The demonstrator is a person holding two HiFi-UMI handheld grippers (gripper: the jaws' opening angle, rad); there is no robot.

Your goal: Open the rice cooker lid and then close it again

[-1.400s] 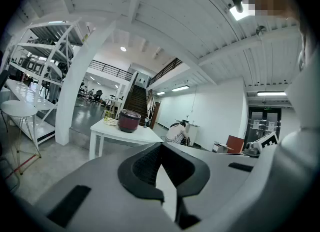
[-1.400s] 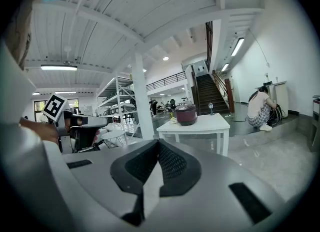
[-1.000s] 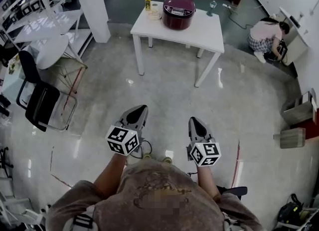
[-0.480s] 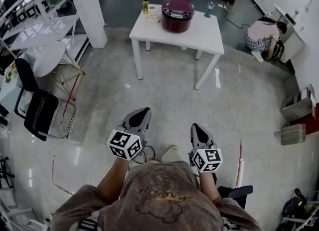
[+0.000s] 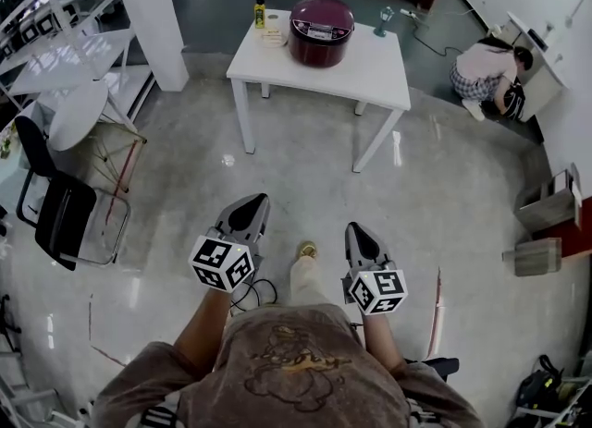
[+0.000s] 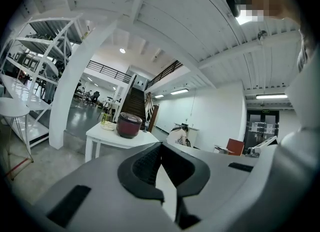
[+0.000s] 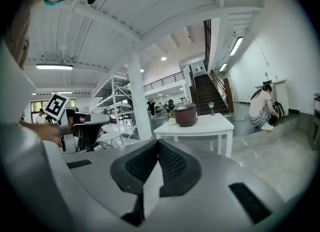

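Approach step, prob.: left gripper [image 5: 252, 204] & right gripper [image 5: 357, 232], jaws together, empty, well short of rice cooker [image 5: 321, 33]. Next: reach its closed lid [image 5: 322, 14].

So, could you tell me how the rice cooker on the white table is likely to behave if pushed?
The rice cooker looks squat and wide, so it probably will not tip. Its rounded, glossy shell may be slippery to hold. On the smooth table it might slide rather than roll.
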